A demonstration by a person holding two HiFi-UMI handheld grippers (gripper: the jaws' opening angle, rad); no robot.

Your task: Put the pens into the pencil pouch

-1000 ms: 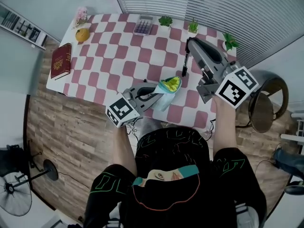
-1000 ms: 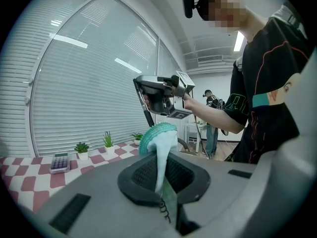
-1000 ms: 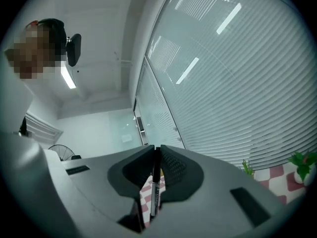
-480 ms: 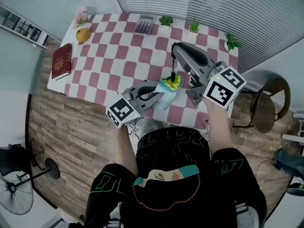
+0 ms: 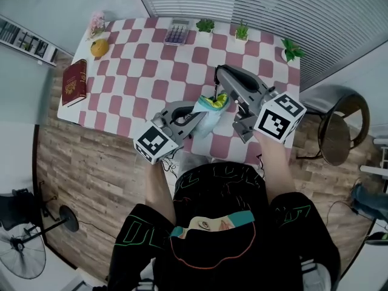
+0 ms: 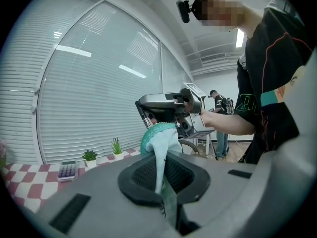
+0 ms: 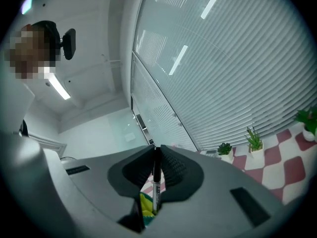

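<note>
My left gripper (image 5: 195, 109) is shut on the side cloth of a light-blue pencil pouch (image 5: 208, 106) with a teal rim and yellow lining, holding it upright with its mouth open above the checkered table (image 5: 151, 71). In the left gripper view the cloth (image 6: 159, 155) runs between the closed jaws of the left gripper (image 6: 161, 175). My right gripper (image 5: 217, 79) is shut on a black pen (image 5: 213, 92) that hangs tip down. Its lower end sits at the pouch's mouth. The right gripper view shows the pen (image 7: 156, 182) clamped upright over the yellow lining (image 7: 146, 205).
A red book (image 5: 74, 82) and an orange fruit (image 5: 99, 47) lie at the table's left end. A calculator (image 5: 174, 34) and small potted plants (image 5: 205, 25) (image 5: 242, 32) (image 5: 291, 50) line the far edge. A round chair (image 5: 339, 132) stands at the right.
My right gripper has carried the pen left and down from above the table to the pouch's mouth. The left gripper and pouch have barely moved.
</note>
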